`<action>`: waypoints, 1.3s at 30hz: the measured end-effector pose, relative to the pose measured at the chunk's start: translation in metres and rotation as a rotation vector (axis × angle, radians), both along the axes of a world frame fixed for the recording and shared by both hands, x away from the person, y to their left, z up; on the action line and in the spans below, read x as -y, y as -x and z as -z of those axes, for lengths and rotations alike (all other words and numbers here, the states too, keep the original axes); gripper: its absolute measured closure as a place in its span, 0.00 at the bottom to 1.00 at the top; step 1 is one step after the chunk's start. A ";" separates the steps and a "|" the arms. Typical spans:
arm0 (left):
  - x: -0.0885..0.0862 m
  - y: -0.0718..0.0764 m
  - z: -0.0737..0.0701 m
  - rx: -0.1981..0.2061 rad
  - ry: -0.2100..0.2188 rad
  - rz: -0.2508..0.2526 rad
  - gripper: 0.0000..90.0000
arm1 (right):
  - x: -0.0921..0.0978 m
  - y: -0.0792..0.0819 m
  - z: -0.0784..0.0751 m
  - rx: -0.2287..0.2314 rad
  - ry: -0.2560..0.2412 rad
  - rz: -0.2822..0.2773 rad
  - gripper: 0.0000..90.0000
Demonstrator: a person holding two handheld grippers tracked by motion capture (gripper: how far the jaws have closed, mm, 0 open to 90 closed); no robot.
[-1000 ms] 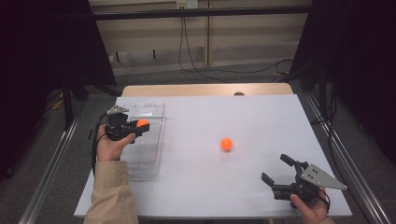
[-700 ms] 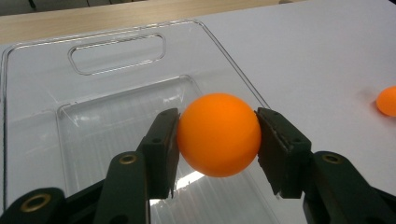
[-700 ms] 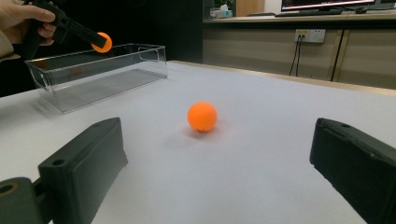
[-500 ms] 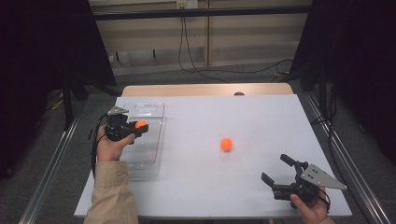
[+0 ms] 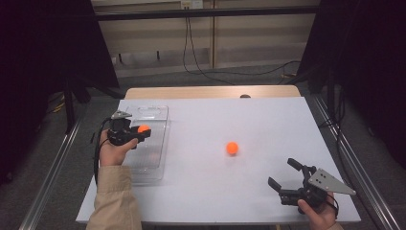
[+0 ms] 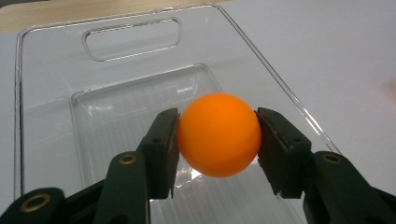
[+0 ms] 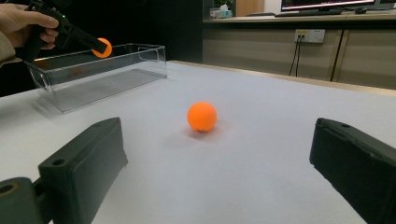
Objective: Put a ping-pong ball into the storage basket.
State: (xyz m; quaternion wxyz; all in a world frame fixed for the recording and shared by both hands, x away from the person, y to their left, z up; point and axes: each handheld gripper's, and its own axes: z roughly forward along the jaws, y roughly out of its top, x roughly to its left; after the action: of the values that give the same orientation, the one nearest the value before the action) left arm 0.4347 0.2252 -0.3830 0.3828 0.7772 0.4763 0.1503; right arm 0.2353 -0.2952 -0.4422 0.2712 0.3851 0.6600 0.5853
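Note:
My left gripper (image 5: 142, 131) is shut on an orange ball (image 6: 218, 134) and holds it above the clear plastic tray (image 5: 158, 111) at the table's left. In the right gripper view that held ball (image 7: 102, 47) hangs over the tray (image 7: 116, 65). A second orange ball (image 5: 232, 148) lies loose on the white table near the middle, also visible as the ball (image 7: 201, 116) ahead of my right gripper (image 7: 219, 163). My right gripper (image 5: 285, 175) rests near the front right edge, open and empty, jaws pointing toward that ball.
The tray (image 6: 51, 70) has a handle slot at its far end and looks empty inside. The white tabletop (image 5: 268, 120) spreads between tray and right gripper. Dark curtains and metal rails flank the table.

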 end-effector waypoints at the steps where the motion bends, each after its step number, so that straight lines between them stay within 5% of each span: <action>1: 0.000 0.000 0.000 0.000 0.000 0.001 0.57 | 0.000 0.000 0.000 0.000 0.001 0.000 0.03; 23: 0.000 -0.001 0.001 0.001 -0.028 -0.011 0.56 | 0.000 0.000 0.000 0.001 0.002 -0.002 0.03; 39: 0.008 0.001 -0.005 0.011 -0.028 -0.008 0.38 | -0.001 0.000 0.000 0.001 0.002 -0.002 0.03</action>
State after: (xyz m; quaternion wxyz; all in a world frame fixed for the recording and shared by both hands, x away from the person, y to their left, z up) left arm 0.4333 0.2177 -0.3783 0.3737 0.7799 0.4751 0.1626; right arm 0.2354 -0.2945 -0.4421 0.2713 0.3837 0.6610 0.5850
